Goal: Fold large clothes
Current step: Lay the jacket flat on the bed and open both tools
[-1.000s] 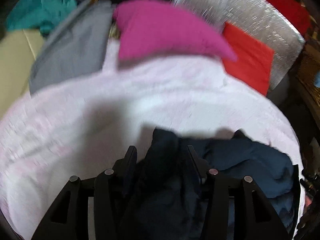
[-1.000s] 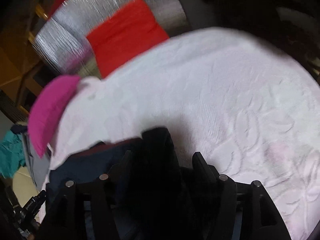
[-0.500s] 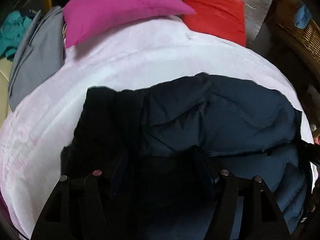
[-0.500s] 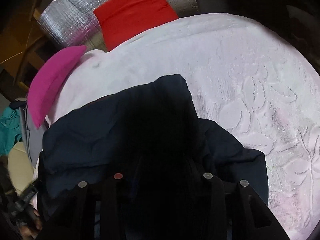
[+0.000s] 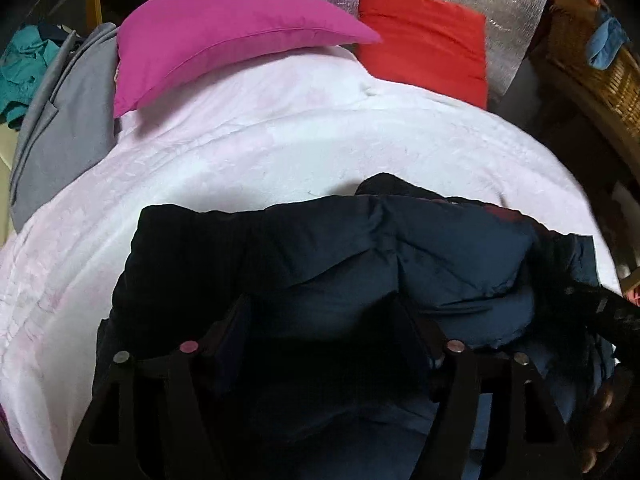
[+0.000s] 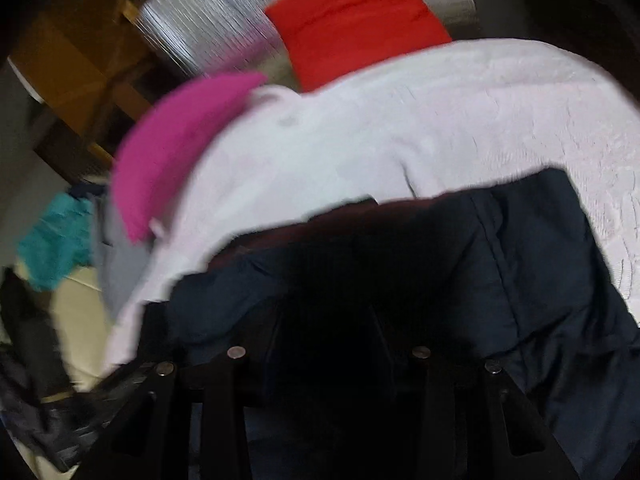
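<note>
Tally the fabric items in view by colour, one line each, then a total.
Navy: 1, the padded jacket
Magenta: 1, the pillow
Red: 1, the cushion
Grey: 1, the garment
Teal: 1, the cloth
Pale pink: 1, the bedspread
Total: 6

My left gripper (image 5: 324,312) points steeply downward, its black fingers (image 5: 236,320) spread apart and opening wider, with dark cloth lying between them. My right gripper (image 6: 328,320) tilts down as well, fingers closer together and opening slightly, dark cloth between them too; whether its pads press I cannot tell.
</note>
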The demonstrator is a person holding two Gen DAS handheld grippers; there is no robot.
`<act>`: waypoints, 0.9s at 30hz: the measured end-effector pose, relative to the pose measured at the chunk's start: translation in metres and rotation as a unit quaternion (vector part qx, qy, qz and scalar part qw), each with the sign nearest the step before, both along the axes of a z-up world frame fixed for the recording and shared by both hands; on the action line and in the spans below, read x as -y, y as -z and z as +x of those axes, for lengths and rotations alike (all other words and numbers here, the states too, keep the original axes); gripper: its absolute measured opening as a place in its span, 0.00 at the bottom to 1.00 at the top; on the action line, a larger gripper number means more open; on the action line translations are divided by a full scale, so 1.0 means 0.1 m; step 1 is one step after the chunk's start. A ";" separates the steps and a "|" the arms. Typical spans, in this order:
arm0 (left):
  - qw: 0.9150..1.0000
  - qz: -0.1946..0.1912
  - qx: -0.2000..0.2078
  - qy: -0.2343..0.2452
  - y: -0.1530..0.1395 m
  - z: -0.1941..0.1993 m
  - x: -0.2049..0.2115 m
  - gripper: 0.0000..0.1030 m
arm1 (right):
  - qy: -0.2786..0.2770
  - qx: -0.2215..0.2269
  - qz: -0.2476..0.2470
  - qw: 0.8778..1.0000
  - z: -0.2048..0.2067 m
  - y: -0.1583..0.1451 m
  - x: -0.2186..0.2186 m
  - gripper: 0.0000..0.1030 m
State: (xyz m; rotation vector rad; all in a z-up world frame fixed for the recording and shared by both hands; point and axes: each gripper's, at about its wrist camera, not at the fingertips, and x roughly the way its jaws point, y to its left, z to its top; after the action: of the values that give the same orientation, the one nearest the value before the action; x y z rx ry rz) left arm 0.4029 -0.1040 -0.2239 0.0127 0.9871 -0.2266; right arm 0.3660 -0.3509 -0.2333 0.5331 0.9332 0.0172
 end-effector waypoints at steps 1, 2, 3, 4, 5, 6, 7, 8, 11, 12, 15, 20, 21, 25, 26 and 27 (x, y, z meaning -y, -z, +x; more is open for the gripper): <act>1.000 0.001 0.000 -0.001 0.00 0.00 0.00 0.72 | 0.004 -0.007 0.001 1.000 0.02 0.06 0.00 0.43; 1.000 0.000 0.001 -0.002 0.01 -0.02 -0.01 0.72 | 0.005 -0.008 0.004 1.000 0.03 0.07 0.00 0.43; 1.000 0.000 0.004 -0.003 0.00 -0.05 -0.01 0.72 | 0.006 -0.006 0.011 1.000 0.00 0.03 0.03 0.43; 1.000 0.001 0.008 -0.003 -0.03 -0.08 -0.01 0.72 | 0.006 -0.003 0.013 1.000 -0.04 -0.01 0.04 0.43; 1.000 0.002 0.016 -0.001 -0.08 -0.12 -0.02 0.72 | 0.004 0.001 0.013 1.000 -0.09 -0.06 0.08 0.43; 1.000 0.003 0.028 0.001 -0.13 -0.17 -0.04 0.72 | 0.003 0.004 0.011 1.000 -0.11 -0.11 0.09 0.43; 0.999 0.005 0.040 0.002 -0.20 -0.23 -0.05 0.72 | 0.003 0.008 0.003 1.000 -0.19 -0.18 0.11 0.43; 0.998 0.008 0.055 0.003 -0.27 -0.30 -0.07 0.72 | 0.003 0.013 -0.007 1.000 -0.28 -0.25 0.13 0.43; 0.996 0.016 0.091 0.010 -0.44 -0.49 -0.08 0.72 | 0.004 0.022 -0.030 0.999 -0.52 -0.38 0.18 0.43; 0.994 0.021 0.102 0.011 -0.49 -0.56 -0.09 0.72 | 0.007 0.023 -0.039 0.999 -0.63 -0.42 0.24 0.43; 0.991 0.036 0.130 0.015 -0.60 -0.80 -0.09 0.72 | 0.026 0.013 -0.049 0.998 -0.91 -0.43 0.43 0.43; 0.987 0.042 0.153 0.013 -0.69 -1.21 -0.12 0.73 | 0.038 -0.007 -0.059 0.997 -1.34 -0.35 0.53 0.43; 0.987 0.043 0.155 0.013 -0.69 -1.28 -0.12 0.73 | 0.035 -0.010 -0.061 0.997 -1.38 -0.32 0.52 0.43; 0.988 0.061 0.143 0.008 -0.58 -1.44 -0.13 0.73 | 0.024 -0.029 -0.083 0.996 -1.57 -0.14 0.41 0.43; 0.989 0.066 0.136 0.006 -0.54 -1.47 -0.14 0.73 | 0.022 -0.026 -0.091 0.995 -1.61 -0.13 0.39 0.43; 0.989 0.074 0.127 0.004 -0.46 -1.51 -0.16 0.73 | 0.022 -0.023 -0.092 0.995 -1.63 -0.14 0.38 0.43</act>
State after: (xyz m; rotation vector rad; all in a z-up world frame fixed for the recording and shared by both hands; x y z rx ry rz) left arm 0.2519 -0.0884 -0.1775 0.1781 0.7488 -0.1537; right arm 0.2032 -0.3887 -0.2196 0.3838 0.9580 -0.1204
